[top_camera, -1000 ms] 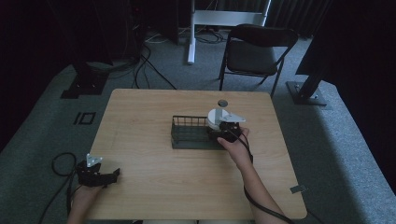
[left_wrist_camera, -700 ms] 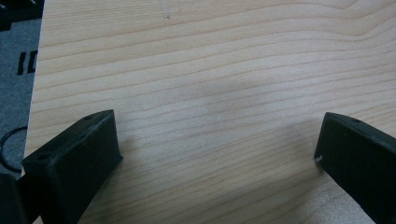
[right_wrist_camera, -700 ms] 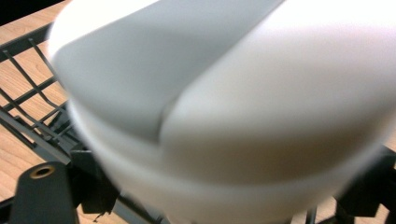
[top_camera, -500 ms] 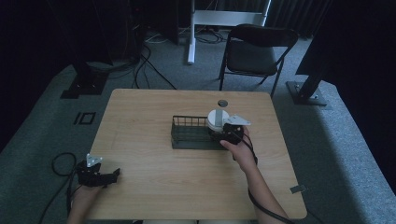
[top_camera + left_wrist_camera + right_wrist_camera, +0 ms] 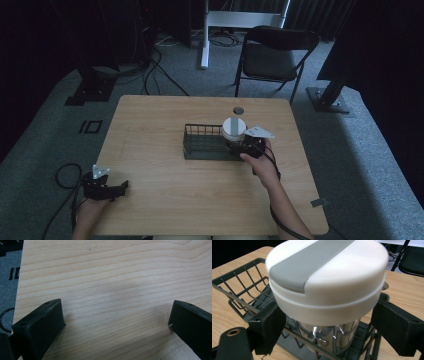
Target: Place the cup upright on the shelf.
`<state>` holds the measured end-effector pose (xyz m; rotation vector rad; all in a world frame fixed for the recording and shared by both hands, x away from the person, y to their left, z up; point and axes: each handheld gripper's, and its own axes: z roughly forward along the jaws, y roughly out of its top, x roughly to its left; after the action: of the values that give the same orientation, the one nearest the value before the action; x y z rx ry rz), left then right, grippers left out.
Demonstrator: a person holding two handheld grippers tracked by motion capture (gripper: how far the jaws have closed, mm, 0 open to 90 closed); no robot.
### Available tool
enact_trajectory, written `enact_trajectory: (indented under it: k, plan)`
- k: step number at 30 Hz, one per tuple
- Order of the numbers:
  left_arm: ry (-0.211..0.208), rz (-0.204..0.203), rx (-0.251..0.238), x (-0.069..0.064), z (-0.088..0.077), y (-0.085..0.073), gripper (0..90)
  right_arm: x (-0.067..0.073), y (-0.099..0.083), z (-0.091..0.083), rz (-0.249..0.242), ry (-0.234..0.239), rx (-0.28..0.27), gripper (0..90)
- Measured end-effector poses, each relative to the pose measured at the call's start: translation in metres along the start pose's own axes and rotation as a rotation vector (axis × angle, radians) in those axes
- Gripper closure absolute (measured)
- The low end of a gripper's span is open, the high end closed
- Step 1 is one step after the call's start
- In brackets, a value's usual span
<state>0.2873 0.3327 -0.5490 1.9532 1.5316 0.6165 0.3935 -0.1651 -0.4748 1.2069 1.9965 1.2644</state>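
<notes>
A clear jar with a white and grey lid (image 5: 233,128) stands upright in the right end of a dark wire basket (image 5: 200,145) at the middle of the table. My right gripper (image 5: 239,146) is at the jar from the near side. In the right gripper view the jar (image 5: 327,277) sits between the two jaws of that gripper (image 5: 328,330), just under the lid, with a small gap on each side, and the basket (image 5: 242,287) runs off to the left. My left gripper (image 5: 120,189) rests open at the near left corner, over bare wood (image 5: 116,322).
A small dark round disc (image 5: 238,110) lies on the wooden table (image 5: 150,125) just beyond the basket. A black folding chair (image 5: 275,50) stands behind the far edge. Cables trail on the floor at the left.
The right hand has shifted only slightly at the jar, which stays in the basket. The left gripper has not moved.
</notes>
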Motion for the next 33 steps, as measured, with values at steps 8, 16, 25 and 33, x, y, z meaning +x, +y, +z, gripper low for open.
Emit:
enact_trajectory:
  k: [8, 16, 25, 33]
  plan:
    - [0.000, 0.000, 0.000, 0.000, 0.000, 0.000, 0.1, -0.002, -0.004, -0.011, -0.001, 0.000, -0.006, 12.6]
    - [0.000, 0.000, 0.000, 0.000, 0.000, 0.000, 0.1, -0.005, -0.013, -0.023, 0.004, -0.006, -0.011, 12.7]
    - [0.000, 0.000, 0.000, 0.000, 0.000, 0.000, 0.1, -0.012, -0.026, -0.036, 0.007, -0.018, -0.010, 12.7]
    - [0.000, 0.000, 0.000, 0.000, 0.000, 0.000, 0.1, -0.022, -0.045, -0.044, 0.023, -0.038, 0.011, 12.7]
